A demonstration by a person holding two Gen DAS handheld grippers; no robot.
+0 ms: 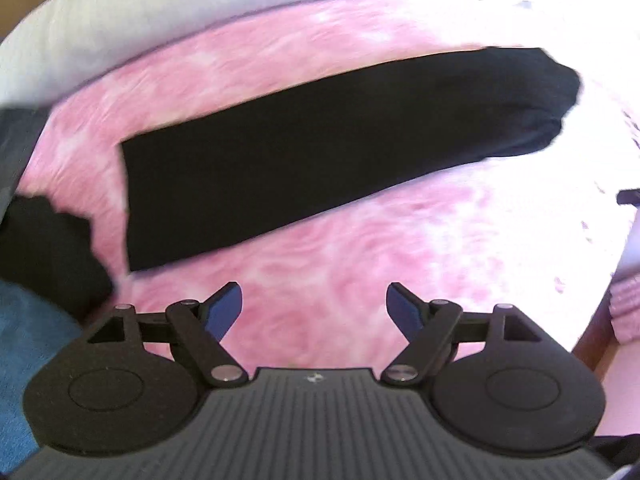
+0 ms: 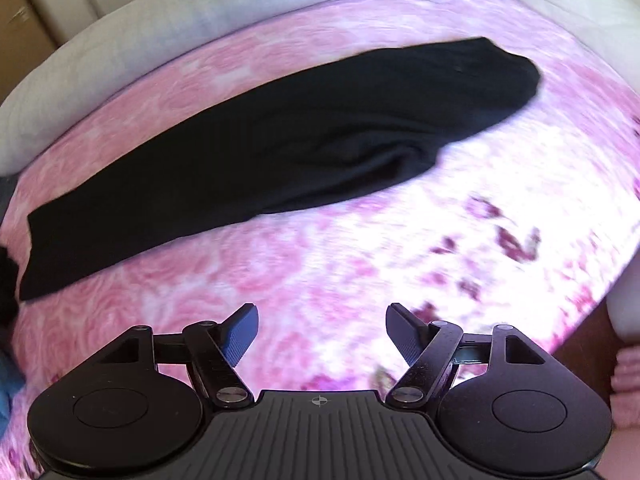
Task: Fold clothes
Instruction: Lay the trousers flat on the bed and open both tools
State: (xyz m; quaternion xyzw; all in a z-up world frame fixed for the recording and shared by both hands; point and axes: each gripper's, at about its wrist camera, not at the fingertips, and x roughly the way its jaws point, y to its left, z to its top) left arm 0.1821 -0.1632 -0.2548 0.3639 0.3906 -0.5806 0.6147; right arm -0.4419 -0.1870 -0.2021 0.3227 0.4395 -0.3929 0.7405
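Note:
A long black garment (image 1: 320, 148), folded into a narrow strip, lies flat across a pink flowered bedspread (image 1: 360, 248). It also shows in the right wrist view (image 2: 260, 148), with a bunched fold near its right end. My left gripper (image 1: 314, 308) is open and empty, hovering above the bedspread just in front of the garment's near edge. My right gripper (image 2: 320, 332) is open and empty, above the bedspread and further back from the garment.
A second black cloth (image 1: 48, 248) lies bunched at the left on something blue (image 1: 28, 360). A white pillow or padded edge (image 1: 140, 12) runs along the far side of the bed. The bed's right edge (image 1: 616, 300) drops off beside a wooden surface.

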